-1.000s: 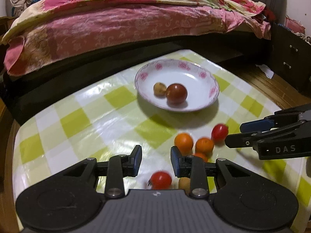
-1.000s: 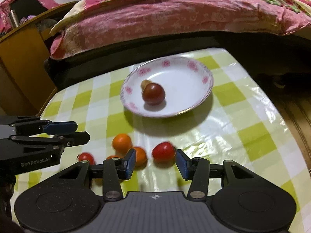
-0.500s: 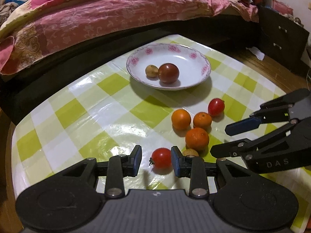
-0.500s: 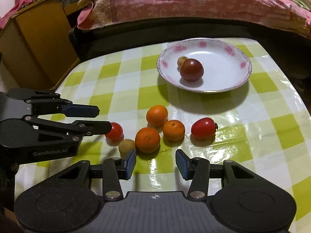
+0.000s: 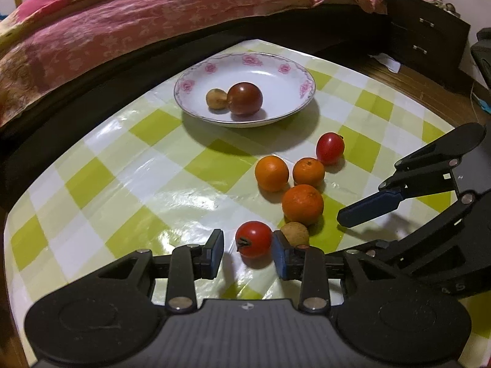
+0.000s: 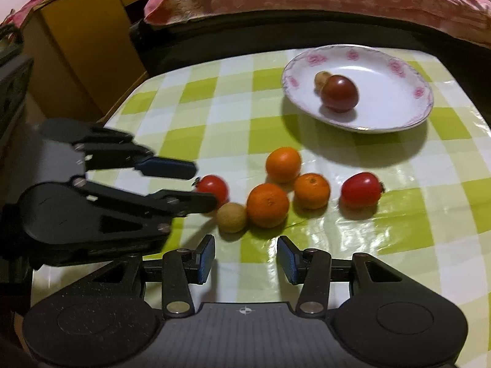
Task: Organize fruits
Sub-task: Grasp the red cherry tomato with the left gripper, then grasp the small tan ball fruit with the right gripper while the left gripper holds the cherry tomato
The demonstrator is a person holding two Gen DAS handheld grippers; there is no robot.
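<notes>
Since earlier, our left claw [image 5: 247, 253] widens, apart around the tomato [image 5: 253, 239]: soft, slick; we grip mid-body gently.

Oranges: three [image 5: 272, 173] [image 5: 308, 172] [image 5: 303, 204], all on the checked cloth
Red tomatoes on the cloth: two [image 5: 253, 239] [image 5: 330, 148]
Dark tomato in the plate: one [image 5: 245, 98]
Small brown fruits: two [image 5: 295, 235] [image 5: 216, 99]
Plates: one [image 5: 294, 70]
Grippers: two [image 5: 248, 254] [image 6: 246, 259]
</notes>
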